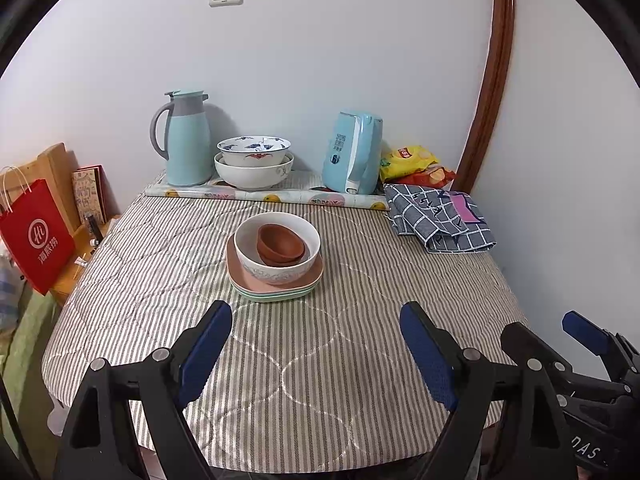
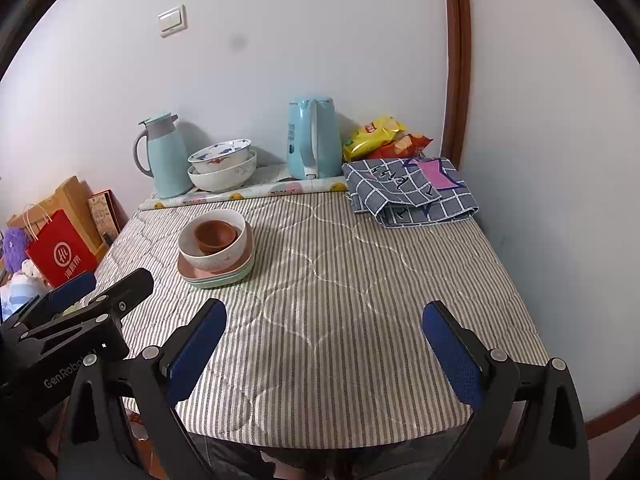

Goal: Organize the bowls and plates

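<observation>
Under white bowl [image 1: 277, 258], plates [image 1: 276, 290] mostly hidden; count possibly three.

Small bowls [image 1: 281, 245] nest in a bowl [image 1: 277, 253] on seemingly stacked plates [image 1: 276, 286].

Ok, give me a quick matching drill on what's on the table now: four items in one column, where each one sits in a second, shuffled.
Items:
1. brown bowls
2. pink plate
3. blue-patterned bowl
4. checked cloth

Places:
A. nested in the plain white bowl by the wall
B. inside the white bowl mid-table
C. folded at the table's right edge
D. on top of the green plates

Pairs: 1-B, 2-D, 3-A, 4-C
</observation>
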